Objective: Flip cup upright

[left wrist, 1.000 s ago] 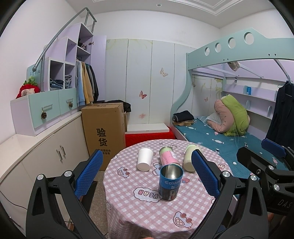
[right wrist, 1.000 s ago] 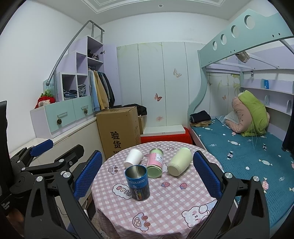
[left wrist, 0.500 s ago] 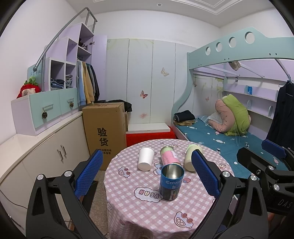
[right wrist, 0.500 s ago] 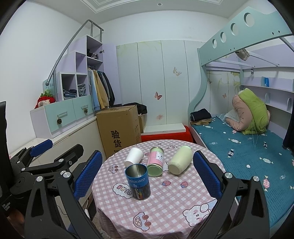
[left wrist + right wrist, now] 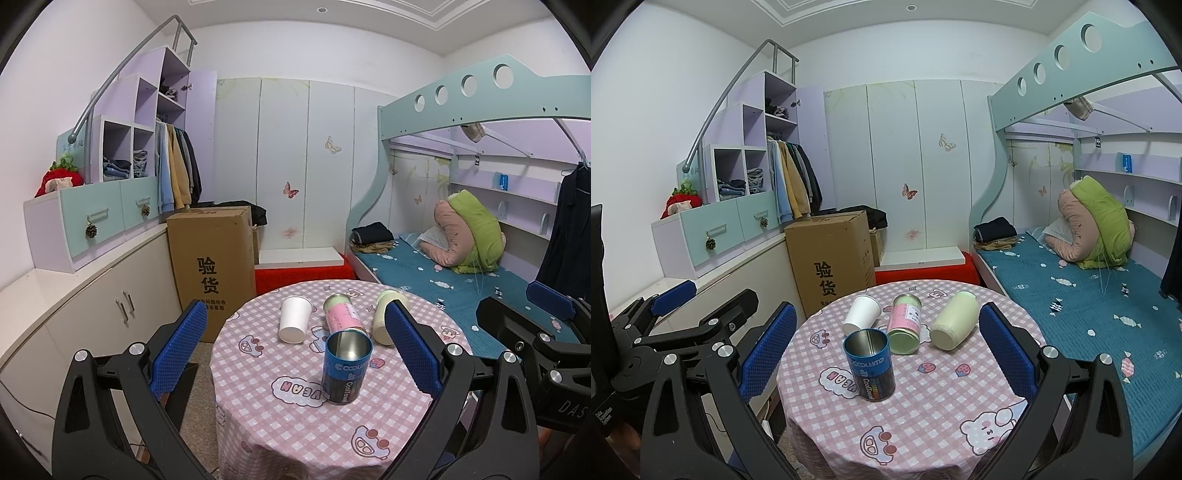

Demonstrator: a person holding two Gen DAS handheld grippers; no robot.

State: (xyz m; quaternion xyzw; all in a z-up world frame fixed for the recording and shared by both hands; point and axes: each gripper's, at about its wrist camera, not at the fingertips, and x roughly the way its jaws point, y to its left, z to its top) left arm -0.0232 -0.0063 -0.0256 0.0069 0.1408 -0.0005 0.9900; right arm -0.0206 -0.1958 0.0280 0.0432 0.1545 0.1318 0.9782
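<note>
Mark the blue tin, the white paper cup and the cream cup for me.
blue tin (image 5: pixel 872 373): right wrist view, printed side wall.
white paper cup (image 5: pixel 863 314): right wrist view, side wall, lying down.
cream cup (image 5: pixel 955 320): right wrist view, side wall, lying down.

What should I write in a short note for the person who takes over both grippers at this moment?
Left gripper: open, empty, held back from the round table.
Right gripper: open, empty, also short of the table.
Blue metal cup: upright near the table's middle, open end up.
White paper cup, pink-and-green can and pale yellow cup: all on their sides behind the blue one.
Done: only the blue cup stands upright.
Left: nothing is gripped yet; the three lying cups probably still need standing up, one at a time.
</note>
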